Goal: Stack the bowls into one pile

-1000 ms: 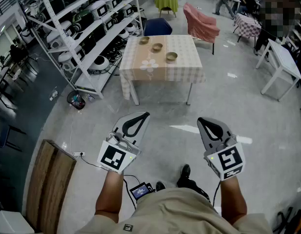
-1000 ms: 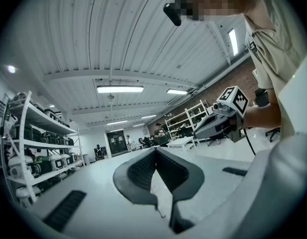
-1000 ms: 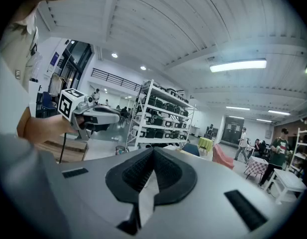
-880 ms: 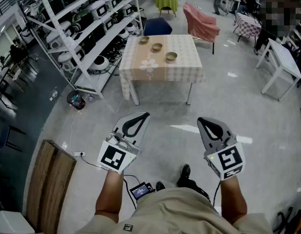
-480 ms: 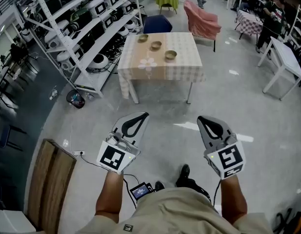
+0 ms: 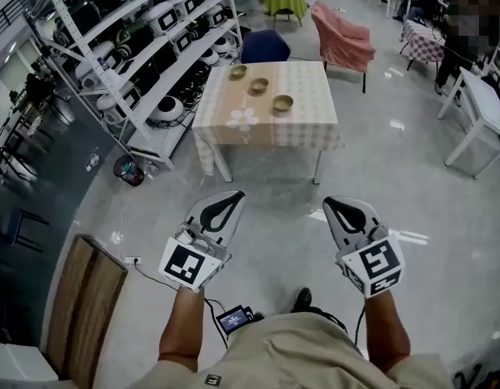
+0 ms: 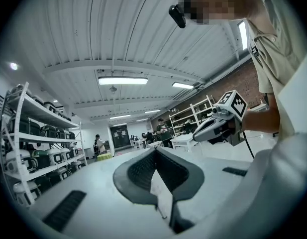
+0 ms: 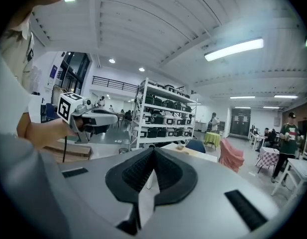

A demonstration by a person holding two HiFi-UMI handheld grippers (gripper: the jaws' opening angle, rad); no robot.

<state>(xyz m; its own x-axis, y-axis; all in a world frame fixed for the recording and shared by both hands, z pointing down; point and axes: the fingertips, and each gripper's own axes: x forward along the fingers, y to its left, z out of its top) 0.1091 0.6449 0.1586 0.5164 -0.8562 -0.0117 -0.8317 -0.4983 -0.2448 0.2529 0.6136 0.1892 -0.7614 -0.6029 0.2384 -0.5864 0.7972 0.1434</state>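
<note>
**Gripper state.** The person holds both grippers out in front, well short of the work area. The left gripper (image 6: 236, 195) is clenched, its jaw tips together with nothing between them. The right gripper (image 6: 330, 203) is likewise clenched and empty.

**Location of workpieces.** Three small, round, tan bowls stand apart in a diagonal row: far bowl (image 6: 238, 71), middle bowl (image 6: 258, 85) and near bowl (image 6: 283, 103). They sit on a square table draped in a beige checked cloth (image 6: 266, 128), well ahead across open floor. No bowl is nested in another, so stacking is judged not yet begun.

**Hazards from this point.**
1. Jaws that arrive clenched will likely shove a bowl instead of gripping its rim. Open them before reaching in.
2. The far bowl sits near the table's far edge, where a push could send it off.
3. The cloth hangs over the table sides. Snagging it could drag all three bowls.
4. The white metal shelving rack (image 6: 152, 51), loaded with appliances, stands near the table's left side. A wide left-arm swing could strike it.
5. A bowl lowered off-centre may sit tilted and slide out.
</note>
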